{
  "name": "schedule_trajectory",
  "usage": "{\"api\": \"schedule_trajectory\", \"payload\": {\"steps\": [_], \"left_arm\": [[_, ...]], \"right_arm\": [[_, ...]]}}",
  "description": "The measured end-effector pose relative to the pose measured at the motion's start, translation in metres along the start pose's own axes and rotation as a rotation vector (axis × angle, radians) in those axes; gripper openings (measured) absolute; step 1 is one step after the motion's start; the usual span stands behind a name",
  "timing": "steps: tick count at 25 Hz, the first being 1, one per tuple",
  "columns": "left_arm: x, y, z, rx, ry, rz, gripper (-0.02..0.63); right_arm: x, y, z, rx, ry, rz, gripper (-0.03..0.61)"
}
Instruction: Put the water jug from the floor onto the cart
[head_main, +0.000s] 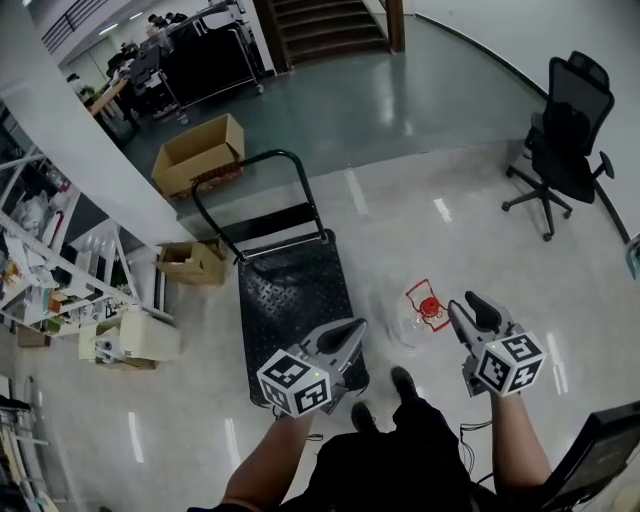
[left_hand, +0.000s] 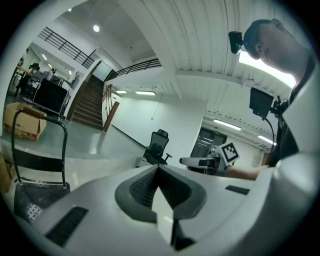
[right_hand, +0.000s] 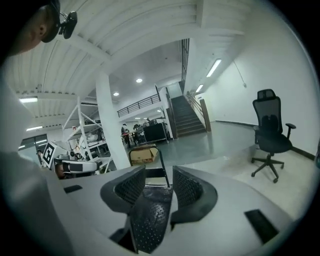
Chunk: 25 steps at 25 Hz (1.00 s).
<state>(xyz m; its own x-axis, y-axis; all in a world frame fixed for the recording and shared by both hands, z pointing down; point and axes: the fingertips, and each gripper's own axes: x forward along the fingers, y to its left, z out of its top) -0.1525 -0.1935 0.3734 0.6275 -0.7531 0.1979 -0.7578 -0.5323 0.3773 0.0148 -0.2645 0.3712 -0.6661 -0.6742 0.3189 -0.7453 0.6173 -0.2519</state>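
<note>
Grey left gripper (head_main: 352, 330) and right gripper (head_main: 462, 305) bear black-and-white marker cubes (head_main: 295, 382); clothing (head_main: 400, 462) is black.

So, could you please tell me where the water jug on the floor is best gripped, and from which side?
Probably the red handle at the neck of the water jug, coming from above. The jug seems to stand upright right of the cart, red cap up, and its clear body looks too wide and smooth to pinch. The open right gripper is nearest.

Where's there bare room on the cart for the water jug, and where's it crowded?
The cart's black deck is bare from the handle to the left gripper over its near corner. Crowded at its left: cardboard boxes, shelving.
</note>
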Motion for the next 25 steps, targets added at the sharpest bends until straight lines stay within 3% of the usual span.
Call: {"api": "schedule_trajectory", "payload": {"steps": [6,12,18,25], "left_arm": [[0.058,0.039,-0.027,-0.072,0.117,0.017,-0.006],[0.139,0.07,-0.076,-0.137,0.238,0.006,-0.006],[0.196,0.076,-0.167,-0.179,0.438,-0.128,-0.006],[0.23,0.115,-0.271,-0.248,0.648,-0.045,-0.006]], "right_arm": [[0.06,-0.07,-0.054,0.125,0.122,-0.022,0.166],[0.104,-0.145,-0.12,0.314,0.218,-0.053,0.184],[0.125,-0.209,-0.228,0.554,0.361,-0.164,0.198],[0.132,-0.242,-0.344,0.759,0.509,-0.27,0.213]]}}
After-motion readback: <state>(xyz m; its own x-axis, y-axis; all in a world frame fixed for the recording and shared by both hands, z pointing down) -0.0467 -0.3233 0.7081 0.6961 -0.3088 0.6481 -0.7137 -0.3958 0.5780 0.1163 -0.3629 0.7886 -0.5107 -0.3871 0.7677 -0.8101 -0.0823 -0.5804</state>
